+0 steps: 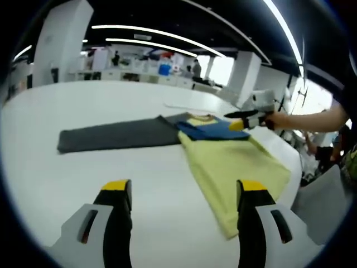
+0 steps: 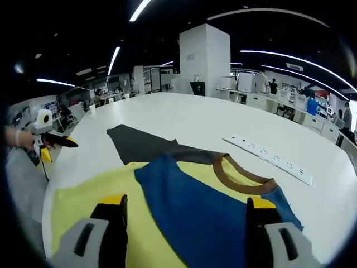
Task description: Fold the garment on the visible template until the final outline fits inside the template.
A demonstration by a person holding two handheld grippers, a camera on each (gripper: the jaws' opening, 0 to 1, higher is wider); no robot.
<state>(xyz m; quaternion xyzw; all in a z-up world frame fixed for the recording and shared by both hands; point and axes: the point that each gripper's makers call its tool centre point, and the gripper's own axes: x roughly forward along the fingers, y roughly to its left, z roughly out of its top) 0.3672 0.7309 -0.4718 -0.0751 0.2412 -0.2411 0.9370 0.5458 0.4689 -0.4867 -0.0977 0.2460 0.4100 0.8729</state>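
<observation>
In the left gripper view, the left gripper (image 1: 183,215) sits at the bottom of the frame with its jaws spread wide and nothing between them, hovering over bare white table (image 1: 83,162). It looks held back, probably to keep the whole cloth in sight. Just past its right jaw, in the lower right, begins the shirt (image 1: 234,164), a yellow garment lying flat and running up toward the centre, where a blue panel and brown collar show. It overlaps the right end of the grey template (image 1: 114,134), a long dark strip stretching to the left of centre. At the shirt's far end, right of centre, the right gripper (image 1: 241,124) reaches in, held by a person's hand (image 1: 277,119).

In the right gripper view, the right gripper (image 2: 184,223) has its jaws parted low in the frame, astride the blue panel, gripping nothing visible; likely poised to take the collar end for a fold. Beyond the collar (image 2: 245,177), the template runs to upper left. A power strip (image 2: 273,159) lies at right, apart from the cloth.
</observation>
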